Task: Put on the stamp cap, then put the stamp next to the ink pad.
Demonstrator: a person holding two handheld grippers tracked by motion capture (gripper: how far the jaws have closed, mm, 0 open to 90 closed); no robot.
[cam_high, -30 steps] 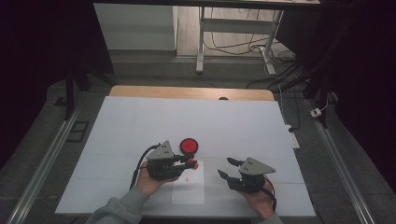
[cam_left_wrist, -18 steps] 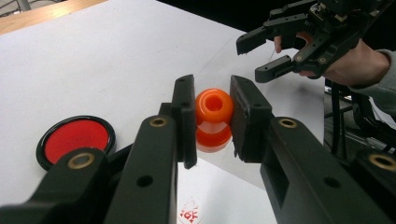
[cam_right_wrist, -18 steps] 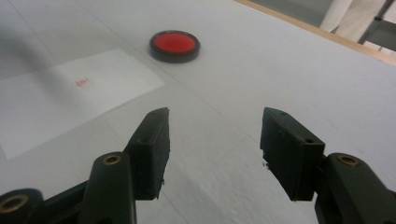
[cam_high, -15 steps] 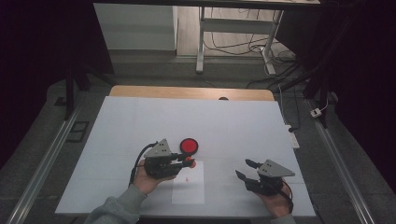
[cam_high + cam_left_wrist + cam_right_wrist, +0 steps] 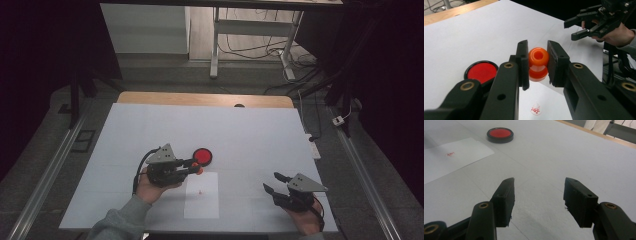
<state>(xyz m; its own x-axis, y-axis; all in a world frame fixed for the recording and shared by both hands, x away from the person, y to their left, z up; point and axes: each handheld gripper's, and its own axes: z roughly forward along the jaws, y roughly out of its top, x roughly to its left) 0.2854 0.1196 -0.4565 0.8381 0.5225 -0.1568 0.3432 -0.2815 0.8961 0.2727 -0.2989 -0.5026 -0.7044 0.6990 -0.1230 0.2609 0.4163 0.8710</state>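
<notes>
My left gripper [image 5: 196, 166] is shut on a small orange spool-shaped stamp [image 5: 538, 64], held just above the table. Under it lies a white sheet of paper [image 5: 202, 195] with a small red stamp mark [image 5: 535, 109]. Just beyond the left gripper's tips sits a round red ink pad in a black case [image 5: 203, 156], also visible as the red pad [image 5: 500, 134]. My right gripper [image 5: 274, 183] hovers at the table's front right, jaws open with nothing between them [image 5: 538, 195]. It appears far off in the left gripper view as the other gripper [image 5: 577, 27].
The white table top [image 5: 250, 135] has a wooden strip [image 5: 200, 99] along its far edge. Metal rails run down both sides. Cables and a desk frame [image 5: 250, 35] lie on the floor beyond the table.
My right gripper has drawn away to the right and toward the front edge, off the paper. The left gripper keeps its place with the orange stamp in it.
</notes>
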